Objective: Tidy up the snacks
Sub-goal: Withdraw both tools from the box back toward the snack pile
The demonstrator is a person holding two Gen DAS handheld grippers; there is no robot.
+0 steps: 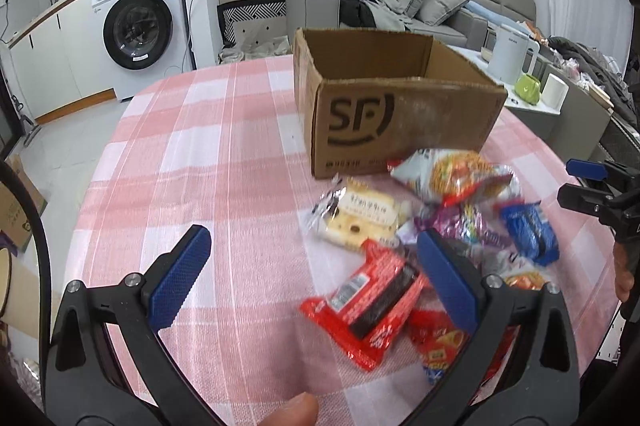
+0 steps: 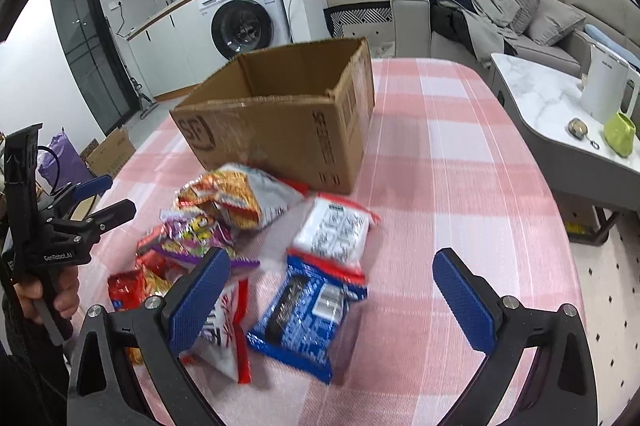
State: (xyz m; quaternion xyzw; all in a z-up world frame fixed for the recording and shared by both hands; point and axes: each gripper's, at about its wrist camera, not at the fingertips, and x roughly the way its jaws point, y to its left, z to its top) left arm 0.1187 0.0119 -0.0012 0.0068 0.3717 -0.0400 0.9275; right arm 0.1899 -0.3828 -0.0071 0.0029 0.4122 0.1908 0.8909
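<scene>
Snack packets (image 2: 256,250) lie heaped on the bench (image 2: 460,185) just near of the cardboard box (image 2: 280,121). Both tongs, left (image 1: 316,278) and right (image 2: 332,302), gape empty. Packets look light, crinkly, slippery; pinch a sealed edge.

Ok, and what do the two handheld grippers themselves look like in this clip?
Both match: the left gripper and right gripper have black angular frames with silver pivot bolts and two fingers faced with blue, fine-textured pads. Seen from the right wrist camera, the left one's black body carries white "GenRobot.AI" lettering above a black handle. No cables are visible on either.
</scene>
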